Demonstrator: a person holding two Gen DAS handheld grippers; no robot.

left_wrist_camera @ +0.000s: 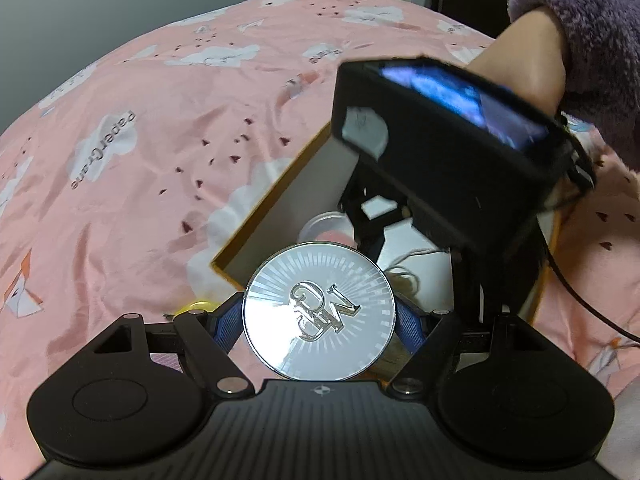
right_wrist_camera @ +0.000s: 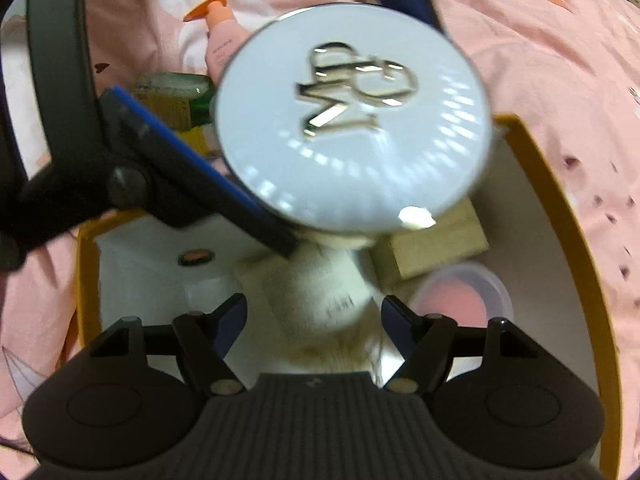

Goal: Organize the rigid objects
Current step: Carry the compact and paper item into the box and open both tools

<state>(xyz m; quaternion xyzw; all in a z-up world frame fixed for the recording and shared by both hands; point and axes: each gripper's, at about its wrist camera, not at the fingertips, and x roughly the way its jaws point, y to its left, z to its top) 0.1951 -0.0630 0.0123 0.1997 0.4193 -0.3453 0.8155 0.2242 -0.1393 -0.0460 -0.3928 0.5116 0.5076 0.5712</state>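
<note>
A round silver compact (left_wrist_camera: 320, 316) with a raised metal monogram sits upright between the blue pads of my left gripper (left_wrist_camera: 320, 322), which is shut on it. The compact (right_wrist_camera: 352, 120) hovers over the near rim of a yellow-edged box (left_wrist_camera: 256, 216). One of the left gripper's blue fingers (right_wrist_camera: 192, 160) also shows in the right wrist view. My right gripper (right_wrist_camera: 313, 312) points down into the box (right_wrist_camera: 560, 208). A blurred white bottle (right_wrist_camera: 320, 292) fills the gap between its pads. From the left wrist view, the right gripper (left_wrist_camera: 368, 236) reaches into the box.
Inside the box are a clear jar with pink contents (right_wrist_camera: 460, 300), a tan carton (right_wrist_camera: 436, 240) and a small round pan (right_wrist_camera: 196, 257). A pink bottle (right_wrist_camera: 222, 40) and a green bottle (right_wrist_camera: 180, 88) lie outside on the pink bedspread (left_wrist_camera: 160, 160). A purple fleece sleeve (left_wrist_camera: 580, 32) is upper right.
</note>
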